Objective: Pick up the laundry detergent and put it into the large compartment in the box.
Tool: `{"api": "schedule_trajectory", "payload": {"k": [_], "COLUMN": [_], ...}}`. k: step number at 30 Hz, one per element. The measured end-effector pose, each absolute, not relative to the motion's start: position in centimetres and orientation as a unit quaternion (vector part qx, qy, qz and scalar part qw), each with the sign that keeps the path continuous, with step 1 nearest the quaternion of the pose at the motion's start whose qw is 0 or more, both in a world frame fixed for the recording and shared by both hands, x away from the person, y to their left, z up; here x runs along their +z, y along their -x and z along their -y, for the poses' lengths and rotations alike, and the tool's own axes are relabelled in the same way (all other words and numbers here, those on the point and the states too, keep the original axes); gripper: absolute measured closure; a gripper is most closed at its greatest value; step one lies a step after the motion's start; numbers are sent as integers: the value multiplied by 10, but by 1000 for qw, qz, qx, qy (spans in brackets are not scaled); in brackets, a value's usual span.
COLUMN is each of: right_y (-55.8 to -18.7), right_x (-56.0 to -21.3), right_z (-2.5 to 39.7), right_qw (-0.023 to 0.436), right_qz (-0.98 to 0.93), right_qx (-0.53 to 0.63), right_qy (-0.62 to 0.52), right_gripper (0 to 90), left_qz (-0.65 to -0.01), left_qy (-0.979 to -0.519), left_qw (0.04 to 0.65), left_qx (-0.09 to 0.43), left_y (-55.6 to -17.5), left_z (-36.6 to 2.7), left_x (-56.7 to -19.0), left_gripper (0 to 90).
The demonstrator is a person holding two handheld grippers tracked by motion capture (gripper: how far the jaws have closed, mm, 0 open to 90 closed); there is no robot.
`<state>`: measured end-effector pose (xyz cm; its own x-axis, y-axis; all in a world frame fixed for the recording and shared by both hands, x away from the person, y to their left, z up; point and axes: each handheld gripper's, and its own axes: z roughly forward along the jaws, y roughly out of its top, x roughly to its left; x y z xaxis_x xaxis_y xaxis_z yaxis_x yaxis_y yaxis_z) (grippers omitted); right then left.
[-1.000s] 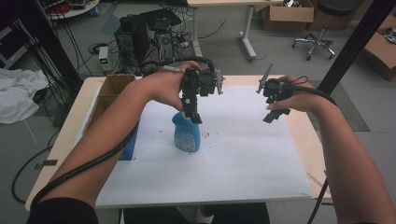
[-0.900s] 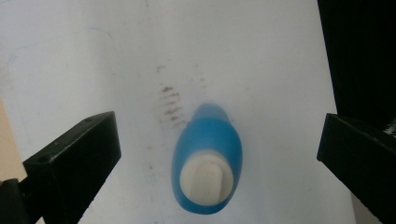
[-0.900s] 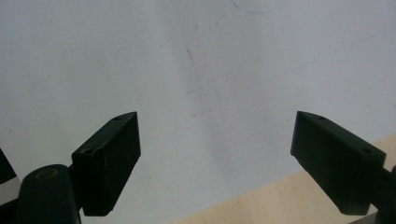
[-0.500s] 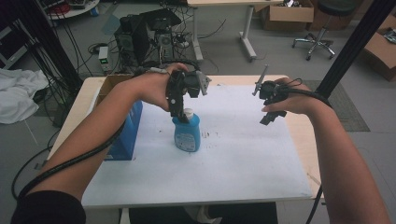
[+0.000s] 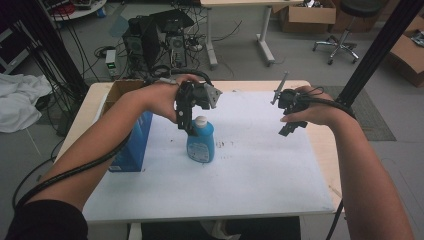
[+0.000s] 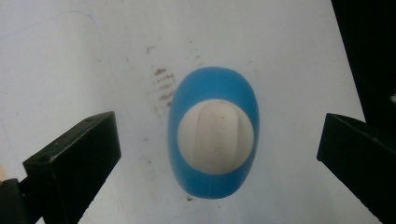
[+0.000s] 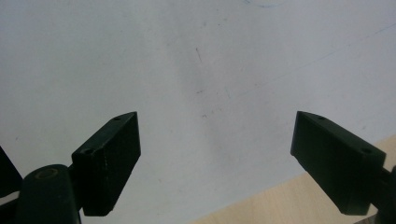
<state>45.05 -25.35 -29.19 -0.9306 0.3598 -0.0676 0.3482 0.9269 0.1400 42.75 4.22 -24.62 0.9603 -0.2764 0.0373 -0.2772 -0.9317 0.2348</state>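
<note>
Left tongs: jaws spread wide, pointed straight down, one on each side of the bottle and touching neither side; in the high view these left tongs hang just above and beside the white cap. Right tongs: jaws spread, nothing between them, held over bare white sheet near the desk's wooden edge; in the high view the right tongs sit well apart from the bottle.

The bottle stands upright on the white sheet near the middle of the desk, just beside a blue box at the left.

Risks, as judged from this position: the blue body is oval and smooth, so a grip across the narrow cap may slip or turn; a descent that is off-centre could strike the cap with one jaw and tip the bottle; a tipped bottle may roll toward the box; closing too high would pinch only the cap rim.
</note>
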Motion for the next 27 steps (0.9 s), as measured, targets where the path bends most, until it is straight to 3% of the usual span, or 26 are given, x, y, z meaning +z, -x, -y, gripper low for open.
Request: {"api": "schedule_trajectory", "payload": {"k": [27], "right_y": [-449], "right_x": [-301], "right_z": [250], "right_qw": [42], "right_qz": [-981], "right_qx": [67], "right_qy": [-175], "right_gripper": [159], "left_qz": [171], "left_qy": [-983], "left_qw": [60], "left_qx": [-2], "left_y": [-425], "left_z": [-29], "left_x": [-289], "left_gripper": [3]}}
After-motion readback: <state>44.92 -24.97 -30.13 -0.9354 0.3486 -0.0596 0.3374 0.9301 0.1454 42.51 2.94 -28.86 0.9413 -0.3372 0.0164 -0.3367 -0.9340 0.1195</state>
